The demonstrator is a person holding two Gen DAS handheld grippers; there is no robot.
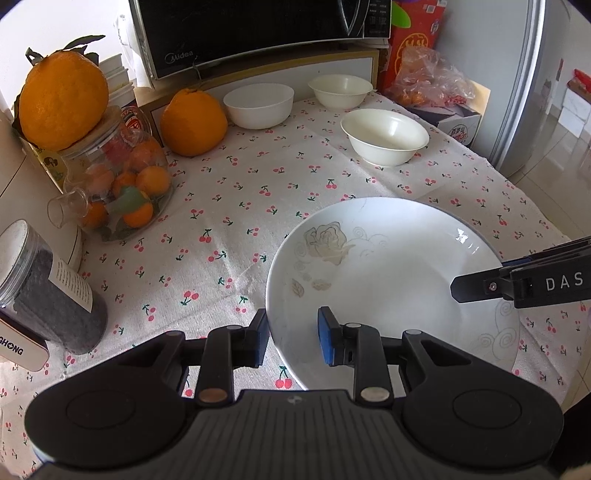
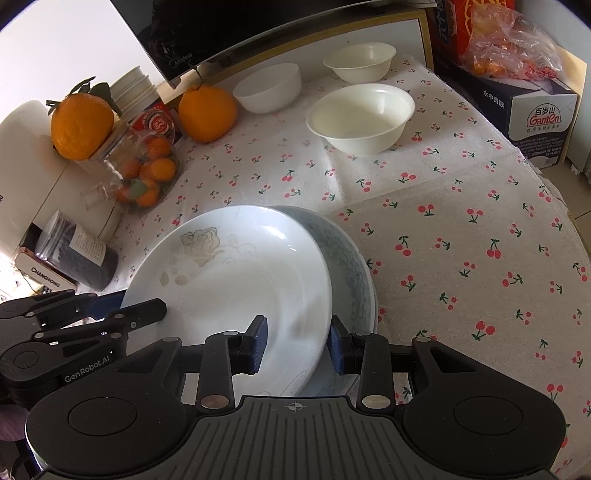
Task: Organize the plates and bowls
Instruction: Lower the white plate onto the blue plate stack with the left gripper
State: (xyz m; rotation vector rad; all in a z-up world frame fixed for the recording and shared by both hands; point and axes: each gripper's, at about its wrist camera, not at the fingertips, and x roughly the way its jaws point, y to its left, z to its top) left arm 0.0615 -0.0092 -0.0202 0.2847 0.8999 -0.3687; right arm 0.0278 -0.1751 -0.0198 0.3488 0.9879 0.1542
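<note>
A white plate with a pale rose print (image 1: 391, 280) (image 2: 236, 280) lies tilted on top of a second plate with a grey-blue pattern (image 2: 351, 273). My left gripper (image 1: 293, 338) straddles the near left rim of the white plate, jaws open around it, not clamped. My right gripper (image 2: 297, 345) straddles the white plate's opposite rim, jaws open; its fingers (image 1: 480, 286) also show in the left wrist view. Three white bowls stand at the back: one nearest (image 1: 384, 136) (image 2: 360, 118), one beside the orange (image 1: 258, 105) (image 2: 267, 92), one farthest (image 1: 340, 90) (image 2: 360, 61).
A cherry-print tablecloth (image 1: 229, 206) covers the table. A glass jar of small oranges (image 1: 122, 184), a dark jar (image 1: 55, 295), two big oranges (image 1: 194, 123), a microwave (image 1: 258, 33) and boxes (image 2: 535, 118) line the left and back. The table edge (image 2: 569, 221) drops off at right.
</note>
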